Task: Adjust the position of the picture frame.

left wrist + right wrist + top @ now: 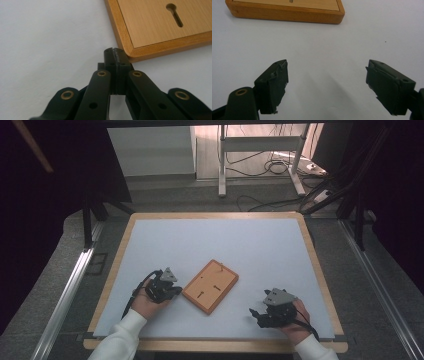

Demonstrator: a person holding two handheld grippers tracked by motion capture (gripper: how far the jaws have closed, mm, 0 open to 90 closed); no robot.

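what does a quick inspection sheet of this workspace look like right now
surface: white sheet on a wood-edged table, flat.
job's things: wooden board with keyhole slots and a small peg, lying flat, askew.
clutter: nothing seen.
grippers: left gripper shut on nothing, tips at the board's corner; right gripper open, nothing between its jaws, short of the board.
cables: black cable trailing from the left gripper; loose cables on the floor.
surroundings: metal stand, dark curtains.
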